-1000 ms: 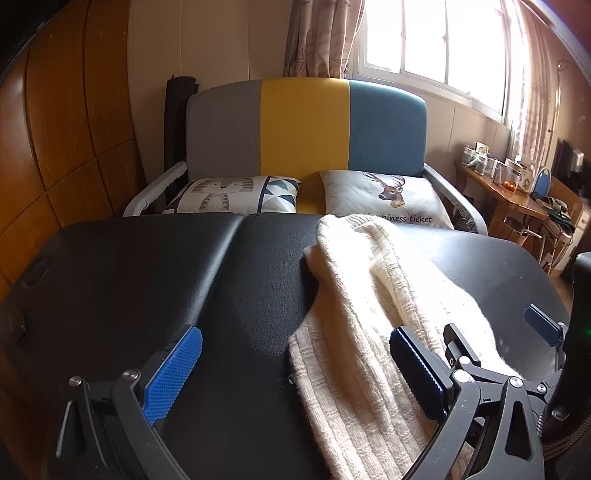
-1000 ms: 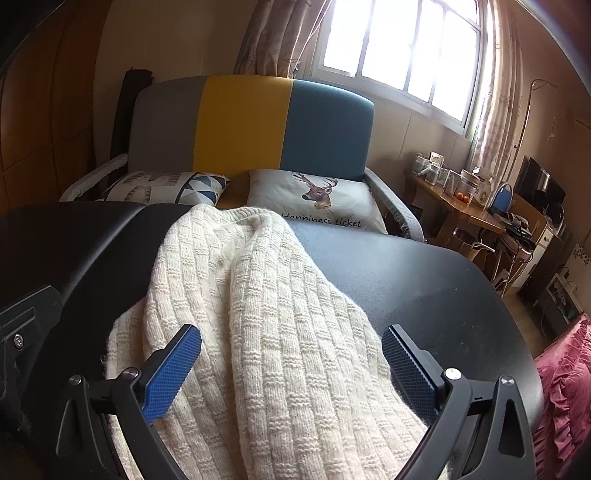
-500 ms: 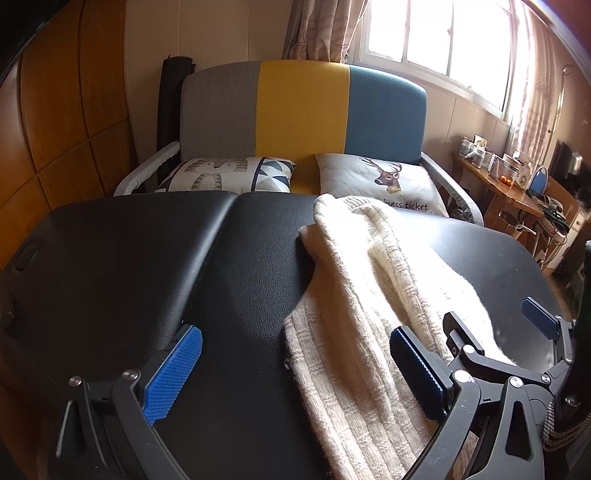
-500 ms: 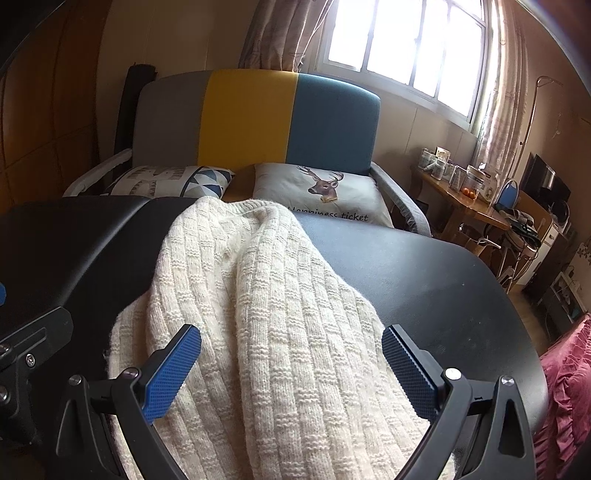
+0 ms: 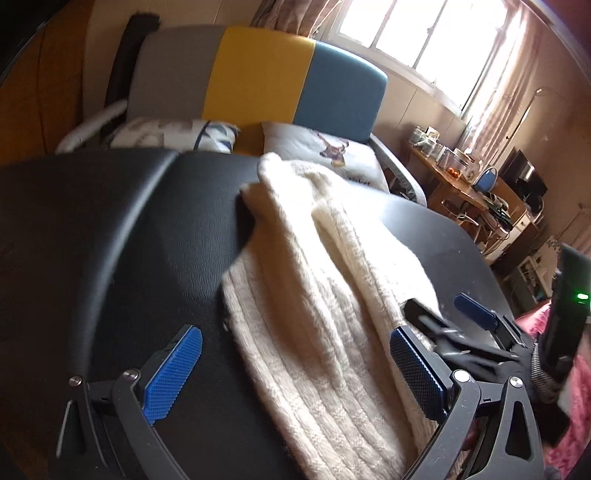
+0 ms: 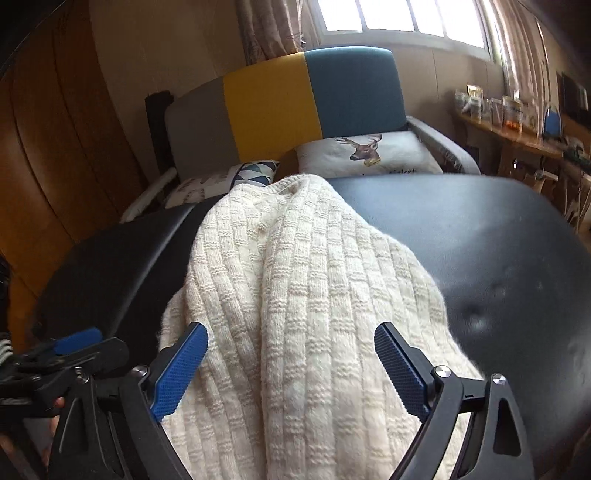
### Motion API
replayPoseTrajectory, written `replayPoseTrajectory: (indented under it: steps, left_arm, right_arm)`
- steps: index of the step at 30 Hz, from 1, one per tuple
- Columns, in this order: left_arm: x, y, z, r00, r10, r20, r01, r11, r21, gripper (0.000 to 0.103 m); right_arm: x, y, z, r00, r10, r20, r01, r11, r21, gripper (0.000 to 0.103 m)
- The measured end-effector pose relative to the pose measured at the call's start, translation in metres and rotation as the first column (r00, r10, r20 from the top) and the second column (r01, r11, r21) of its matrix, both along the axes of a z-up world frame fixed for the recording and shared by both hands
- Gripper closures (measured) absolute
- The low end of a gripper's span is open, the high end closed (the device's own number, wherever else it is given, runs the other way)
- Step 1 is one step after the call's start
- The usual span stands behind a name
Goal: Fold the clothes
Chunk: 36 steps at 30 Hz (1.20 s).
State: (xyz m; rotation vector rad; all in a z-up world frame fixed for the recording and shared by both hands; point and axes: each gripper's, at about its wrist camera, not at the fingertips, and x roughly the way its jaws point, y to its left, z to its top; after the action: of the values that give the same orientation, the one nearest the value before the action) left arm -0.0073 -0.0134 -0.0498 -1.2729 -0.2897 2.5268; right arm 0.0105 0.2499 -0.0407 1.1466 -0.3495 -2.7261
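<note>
Black padded leather covers the worktop (image 5: 110,236), which fills the lower half of both views, with a seam running from its far edge toward the left tool. Behind it, at twelve o'clock, stands a sofa (image 5: 258,74) with a backrest in grey, yellow and teal panels; a deer cushion (image 6: 365,151) and a triangle-patterned cushion (image 6: 255,173) lie on its seat. A window (image 5: 406,33) with curtains glows at one o'clock, and a cluttered wooden desk (image 5: 461,184) sits at three o'clock in the left wrist view.

A cream knit sweater (image 6: 295,295) lies lengthwise on the worktop, bunched into long folds, running from the far edge near the deer cushion down to the near edge at six o'clock.

The left tool (image 5: 295,373) has its blue-padded jaws spread wide. Its left pad hangs over bare worktop at eight o'clock; its right pad is over the sweater's right-hand part at four o'clock. The knit lies between them, but neither pad presses on it.

The right tool (image 6: 291,365) straddles the sweater near six o'clock, with its jaws closing from a wide spread; the knit lies between the pads, and the pads do not yet pinch it. In the left wrist view the right tool (image 5: 443,317) shows blurred at four o'clock, just beside the left tool's right finger.
</note>
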Motion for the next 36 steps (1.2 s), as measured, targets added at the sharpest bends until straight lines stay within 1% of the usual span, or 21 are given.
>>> replayPoseTrajectory:
  steps: [3,6,7,10,12,15,17,18,21,22,25,28,29,30,32,33,34,35,36]
  left_arm:
    - [-0.003,0.002,-0.012,0.999,-0.027,0.023,0.028,1.000,-0.011,0.000]
    - [-0.004,0.003,-0.026,0.996,-0.070,0.054,0.069,0.997,0.026,0.000]
    - [-0.003,0.003,-0.030,0.994,-0.089,0.066,0.087,0.996,0.038,0.000]
    - [-0.005,0.005,-0.043,0.989,-0.105,0.103,0.101,0.994,0.040,0.000]
    - [-0.004,0.007,-0.053,0.985,-0.107,0.133,0.103,0.994,0.039,0.000]
    - [-0.002,0.006,-0.064,0.978,-0.118,0.171,0.109,0.992,0.058,0.000]
    - [0.002,0.006,-0.070,0.975,-0.128,0.184,0.116,0.990,0.076,0.001]
    - [0.005,0.006,-0.071,0.976,-0.133,0.173,0.121,0.990,0.077,0.001]
    - [0.010,0.006,-0.073,0.975,-0.139,0.174,0.123,0.987,0.099,0.001]
    - [0.011,0.004,-0.074,0.974,-0.138,0.180,0.117,0.986,0.122,0.001]
    - [0.014,0.001,-0.076,0.965,-0.160,0.208,0.108,0.964,0.242,0.001]
    - [0.013,0.000,-0.078,0.953,-0.189,0.237,0.097,0.932,0.350,0.002]
    - [0.012,0.000,-0.079,0.949,-0.196,0.247,0.092,0.921,0.379,0.002]
    - [0.010,0.001,-0.080,0.946,-0.198,0.256,0.085,0.916,0.392,0.004]
    - [0.006,0.001,-0.080,0.940,-0.201,0.275,0.072,0.906,0.418,0.010]
    - [0.004,0.002,-0.081,0.937,-0.203,0.284,0.065,0.900,0.430,0.024]
    - [0.002,0.002,-0.082,0.932,-0.207,0.298,0.059,0.896,0.441,0.049]
    - [0.000,0.005,-0.087,0.921,-0.216,0.323,0.055,0.896,0.441,0.060]
    - [0.001,0.007,-0.090,0.918,-0.218,0.331,0.056,0.897,0.438,0.069]
  right_arm:
    - [0.017,0.030,-0.007,0.999,-0.007,0.046,0.011,0.997,-0.072,0.009]
    - [0.030,0.051,-0.022,0.993,0.025,0.114,-0.005,0.985,-0.172,0.009]
    - [0.034,0.055,-0.027,0.990,0.028,0.138,-0.003,0.984,-0.179,0.009]
    - [0.040,0.053,-0.038,0.983,0.019,0.184,0.001,0.994,-0.108,0.009]
    - [0.040,0.048,-0.041,0.980,0.030,0.195,-0.020,0.998,-0.056,0.009]
    - [0.034,0.041,-0.046,0.974,0.052,0.222,-0.054,0.999,0.001,0.008]
    - [0.031,0.041,-0.047,0.972,0.058,0.228,-0.060,0.998,-0.001,0.005]
    - [0.031,0.042,-0.047,0.972,0.060,0.228,-0.058,0.998,-0.015,0.005]
    - [0.031,0.051,-0.049,0.977,0.050,0.208,-0.035,0.996,-0.076,0.004]
    - [0.031,0.054,-0.051,0.979,0.046,0.198,-0.027,0.995,-0.098,0.003]
    - [0.034,0.059,-0.052,0.983,0.040,0.179,-0.016,0.991,-0.135,0.003]
    - [0.035,0.056,-0.053,0.985,0.036,0.167,-0.017,0.993,-0.115,0.003]
    - [0.035,0.053,-0.053,0.986,0.038,0.164,-0.022,0.995,-0.100,0.002]
    - [0.034,0.050,-0.053,0.986,0.042,0.162,-0.029,0.996,-0.083,0.001]
    - [0.033,0.043,-0.053,0.986,0.043,0.162,-0.037,0.999,-0.040,0.000]
    - [0.033,0.039,-0.054,0.986,0.042,0.162,-0.040,0.999,-0.016,0.000]
    - [0.033,0.037,-0.054,0.986,0.041,0.162,-0.042,0.999,0.004,0.000]
    - [0.033,0.035,-0.055,0.986,0.039,0.162,-0.043,0.999,0.021,0.000]
    - [0.034,0.034,-0.055,0.986,0.038,0.160,-0.043,0.999,0.032,0.000]
